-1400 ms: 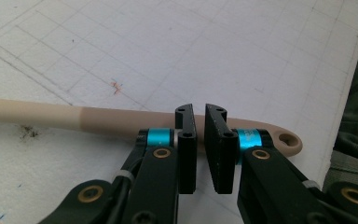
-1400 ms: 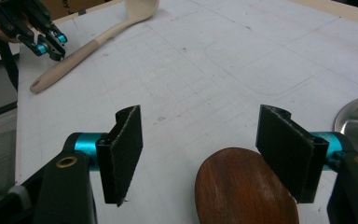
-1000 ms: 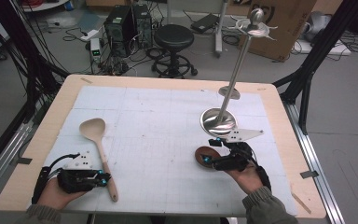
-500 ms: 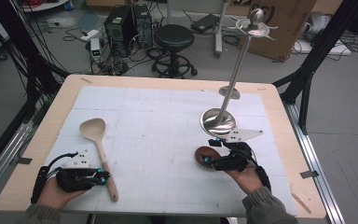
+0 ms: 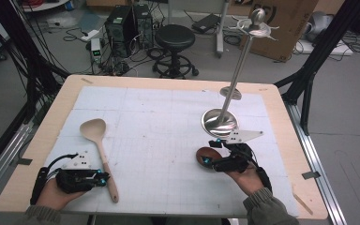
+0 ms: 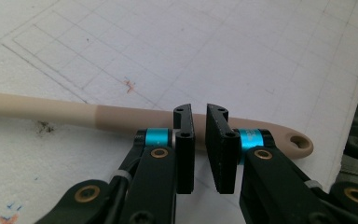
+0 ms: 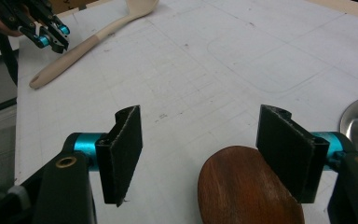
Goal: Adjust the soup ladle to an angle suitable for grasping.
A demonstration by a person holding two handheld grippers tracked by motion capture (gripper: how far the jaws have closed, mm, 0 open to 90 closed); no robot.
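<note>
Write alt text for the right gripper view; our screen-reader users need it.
The right gripper hangs open over a white gridded table, a dark wooden spoon bowl by one jaw. Farther off, the left gripper sits beside a pale wooden spoon.

Table (image 5: 281,101): wooden top, white gridded mat (image 5: 168,122) over it | pale wooden spoon (image 5: 98,140) lying near-left | dark wooden spoon (image 5: 205,153) lying near-right | steel stand (image 5: 221,121) upright just beyond
</note>
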